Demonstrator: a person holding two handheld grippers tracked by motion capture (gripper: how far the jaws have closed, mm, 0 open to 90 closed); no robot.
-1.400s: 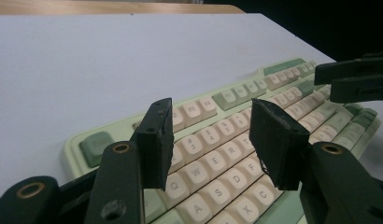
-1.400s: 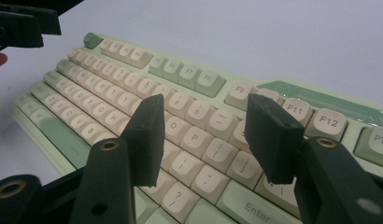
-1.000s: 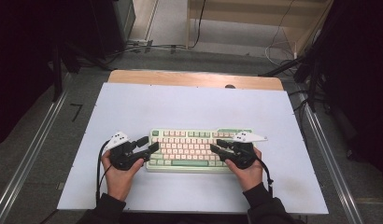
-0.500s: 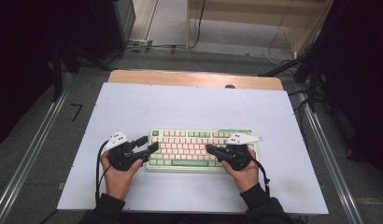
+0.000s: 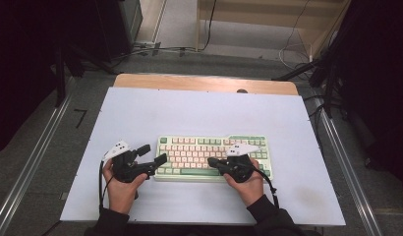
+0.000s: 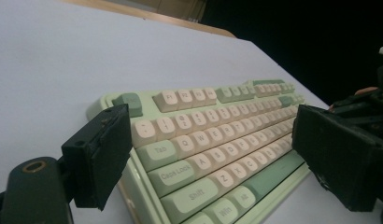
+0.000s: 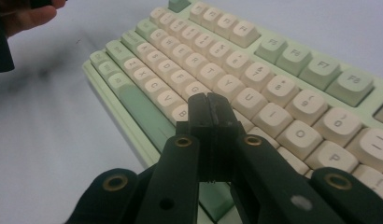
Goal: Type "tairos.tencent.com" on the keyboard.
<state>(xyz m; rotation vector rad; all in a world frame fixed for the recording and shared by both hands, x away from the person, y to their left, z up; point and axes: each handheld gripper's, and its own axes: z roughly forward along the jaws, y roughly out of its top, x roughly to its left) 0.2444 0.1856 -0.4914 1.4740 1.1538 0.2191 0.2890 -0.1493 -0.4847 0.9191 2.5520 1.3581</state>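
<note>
A mint-green keyboard (image 5: 214, 147) with cream keys lies on the white table top, toward its near edge. My left gripper (image 5: 154, 153) is at the keyboard's left end. Its jaws have just been opening and now stand wide, with nothing pressed between the pads. In the left gripper view those jaws (image 6: 208, 154) frame the keyboard's (image 6: 213, 135) left half. My right gripper (image 5: 212, 161) is shut, its tip low over the bottom letter row near the middle. In the right gripper view the shut tip (image 7: 209, 100) hovers beside the B key of the keyboard (image 7: 273, 79). Whether it touches a key I cannot tell.
The white table top (image 5: 189, 113) spreads wide behind the keyboard and ends at a wooden strip (image 5: 204, 82). Metal rails (image 5: 37, 162) run along both sides of the table. Cables lie on the floor beyond the far edge.
The right gripper has slid left along the keyboard's near rows and its jaws have closed. The left gripper stayed in place while its jaws spread wider.
</note>
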